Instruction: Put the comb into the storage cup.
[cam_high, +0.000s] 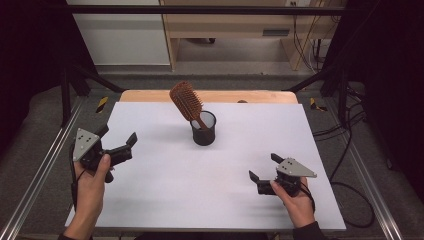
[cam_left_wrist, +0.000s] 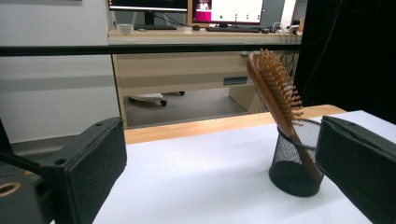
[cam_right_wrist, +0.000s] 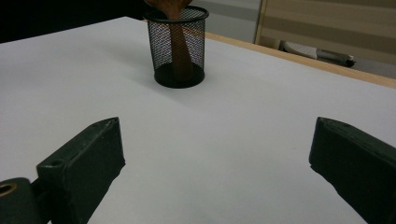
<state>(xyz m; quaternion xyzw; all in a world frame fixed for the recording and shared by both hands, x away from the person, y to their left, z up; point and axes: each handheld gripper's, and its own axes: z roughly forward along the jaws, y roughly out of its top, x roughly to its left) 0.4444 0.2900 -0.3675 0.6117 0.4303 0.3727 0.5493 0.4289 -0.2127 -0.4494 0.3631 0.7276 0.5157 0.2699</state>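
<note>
Wooden hairbrush stands handle-down in a black mesh cup, bristle head up and leaning to the far left over the cup's rim. The cup sits upright on the white table top, a little beyond its middle and slightly right of centre. Left gripper held above the near-left part of the table, jaws spread wide with nothing between them, pointing right and slightly far. In the left gripper view the hairbrush and cup lie ahead, toward the right jaw, well apart from both pads. Right gripper held over the near-right part of the table, jaws likewise released and empty, pointing left. In the right gripper view the cup stands far ahead, left of centre, with the brush handle visible through the mesh; bare table between the jaws. Both grippers well apart from cup and brush, neither touching them. A light wooden strip runs along the table's far edge.
</note>
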